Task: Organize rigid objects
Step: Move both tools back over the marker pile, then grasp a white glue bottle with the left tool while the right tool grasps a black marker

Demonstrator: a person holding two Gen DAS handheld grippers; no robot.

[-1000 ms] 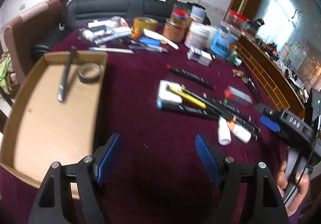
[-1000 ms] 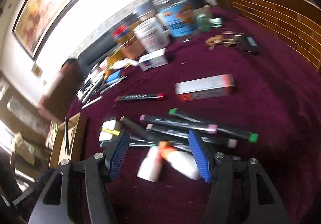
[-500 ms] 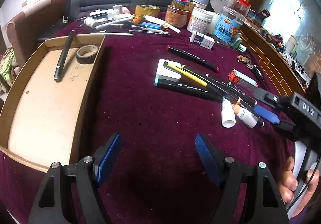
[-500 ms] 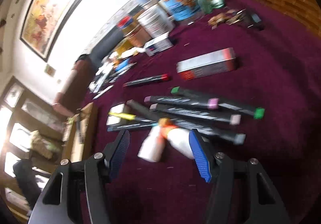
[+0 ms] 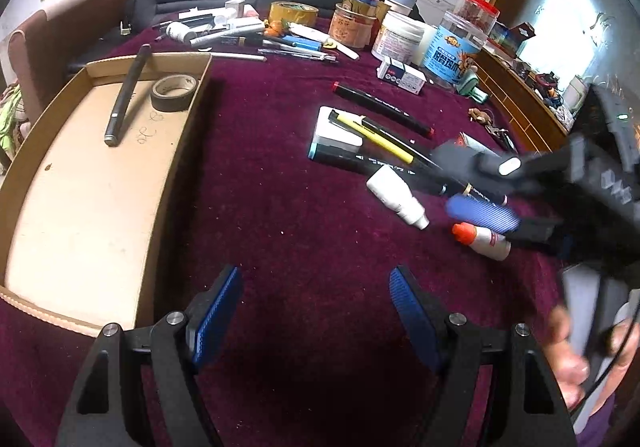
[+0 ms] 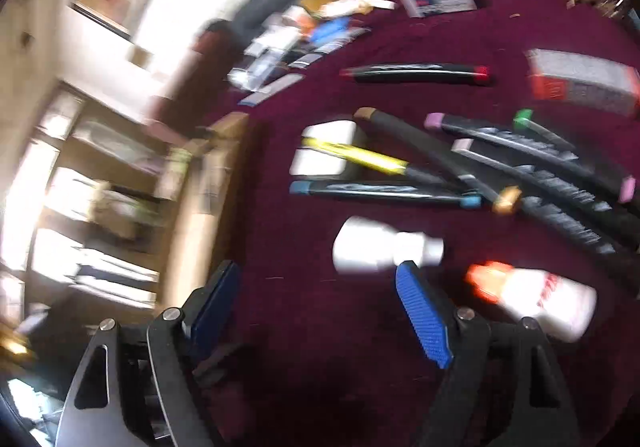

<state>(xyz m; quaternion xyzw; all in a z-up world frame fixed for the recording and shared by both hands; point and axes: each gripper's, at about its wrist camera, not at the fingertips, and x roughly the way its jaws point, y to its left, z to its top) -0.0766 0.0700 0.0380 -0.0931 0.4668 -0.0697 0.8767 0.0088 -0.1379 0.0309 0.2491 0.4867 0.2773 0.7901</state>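
Barely begun: cardboard tray (image 5: 100, 183) holds only a dark pen (image 5: 125, 95) & tape roll (image 5: 174, 91). Markers (image 6: 532, 167), white bottle (image 6: 380, 245) etc. lie loose on worktop (image 5: 280, 207). Left claw (image 5: 316, 311) & right claw (image 6: 320, 307) both spread, holding nothing.

Right claw (image 5: 476, 183) blurred, hides markers (image 5: 472, 189) — hand (image 5: 580, 351) cut off

Right gripper (image 6: 316, 307) now nearer the white bottle (image 6: 384, 249).

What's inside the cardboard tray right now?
The cardboard tray holds a dark pen and a tape roll at its far end. Its near corner is hidden behind the left claw.
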